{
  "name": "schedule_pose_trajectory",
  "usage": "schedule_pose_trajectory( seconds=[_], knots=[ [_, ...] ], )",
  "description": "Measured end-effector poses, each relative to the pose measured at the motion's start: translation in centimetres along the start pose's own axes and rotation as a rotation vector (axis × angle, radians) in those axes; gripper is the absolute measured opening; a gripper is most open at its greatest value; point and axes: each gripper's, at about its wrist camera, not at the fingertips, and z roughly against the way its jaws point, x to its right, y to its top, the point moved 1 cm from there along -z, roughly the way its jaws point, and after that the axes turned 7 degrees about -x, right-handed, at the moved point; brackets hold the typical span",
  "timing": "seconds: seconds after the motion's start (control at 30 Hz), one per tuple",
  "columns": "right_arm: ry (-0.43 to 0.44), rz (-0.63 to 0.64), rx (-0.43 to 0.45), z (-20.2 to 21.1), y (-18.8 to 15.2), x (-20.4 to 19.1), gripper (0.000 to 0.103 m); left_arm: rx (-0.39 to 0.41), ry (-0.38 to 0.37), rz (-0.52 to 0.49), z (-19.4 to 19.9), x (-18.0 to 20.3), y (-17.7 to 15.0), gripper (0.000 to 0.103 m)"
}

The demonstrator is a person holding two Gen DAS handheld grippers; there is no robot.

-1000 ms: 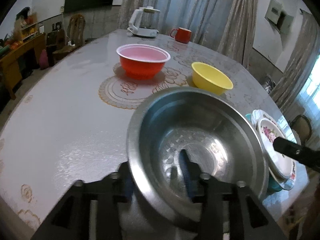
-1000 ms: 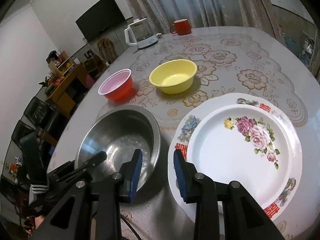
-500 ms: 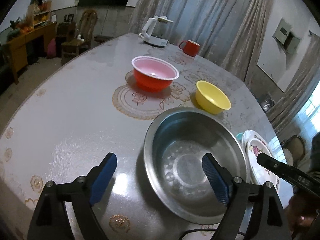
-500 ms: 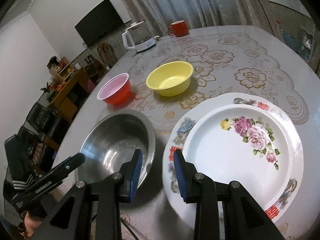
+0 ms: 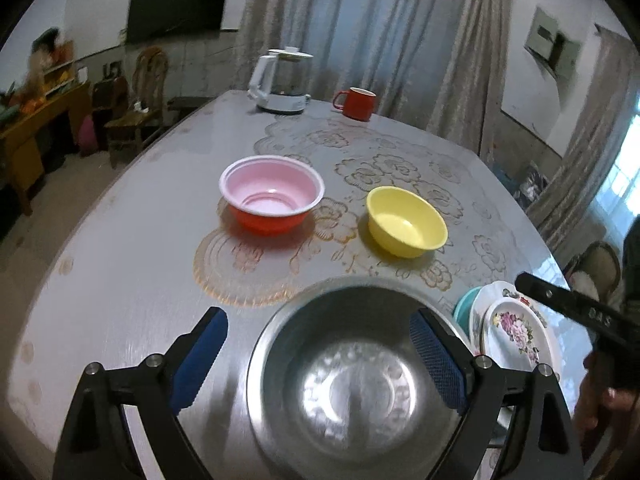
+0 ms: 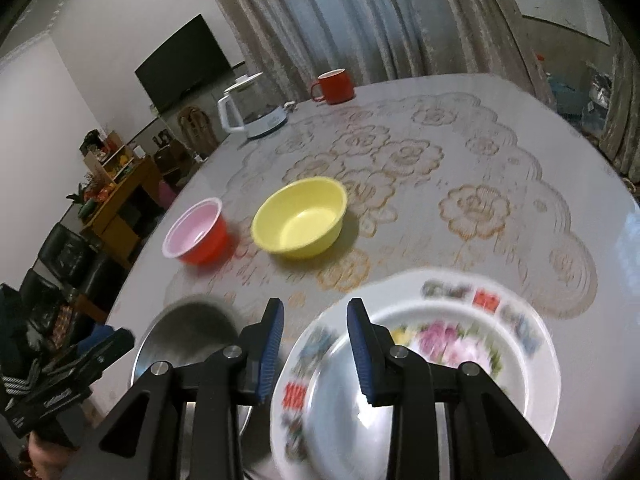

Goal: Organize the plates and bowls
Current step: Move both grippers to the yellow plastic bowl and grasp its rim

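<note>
A steel bowl point(image 5: 352, 376) sits on the table near me, below my left gripper point(image 5: 316, 356), which is wide open and empty above it. Beyond stand a red bowl with a pink inside point(image 5: 272, 196) and a yellow bowl point(image 5: 406, 222). To the right lies a stack of flowered plates point(image 5: 516, 328) on a teal one. In the right wrist view my right gripper point(image 6: 314, 344) is open and empty over the left rim of the flowered plates point(image 6: 440, 340); the steel bowl point(image 6: 188, 332), red bowl point(image 6: 198, 236) and yellow bowl point(image 6: 300, 218) lie to its left and ahead.
A white kettle point(image 5: 280, 84) and a red mug point(image 5: 356, 104) stand at the far side of the round table point(image 5: 120, 248). Chairs and a wooden cabinet point(image 5: 32, 128) stand off to the left, curtains behind.
My left gripper let go of the steel bowl's rim, opened wide and rose back above it. My right gripper pulled back and up a little over the plates, still open.
</note>
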Motion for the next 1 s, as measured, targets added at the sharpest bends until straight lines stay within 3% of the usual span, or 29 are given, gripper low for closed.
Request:
schedule_pose_trajectory(
  seconds=[0.6,0.8,0.9,1.0],
  knots=[
    [0.031,-0.088,-0.143,-7.9,8.8,2.7,0.033,-0.128,-0.002,-0.170,-6.8,5.0,8.8,0.095],
    [0.038,-0.132,-0.189,-10.8,10.0,3.3,0.033,-0.218,-0.013,-0.138,-10.3,5.1,10.2,0.095],
    [0.035,-0.135,-0.212,-12.0,10.2,3.3,0.033,-0.259,-0.030,-0.116,-11.8,4.9,10.5,0.091],
    [0.039,-0.149,-0.242,-13.1,10.3,3.5,0.032,-0.293,-0.041,-0.108,-13.1,5.0,10.7,0.081]
  ],
)
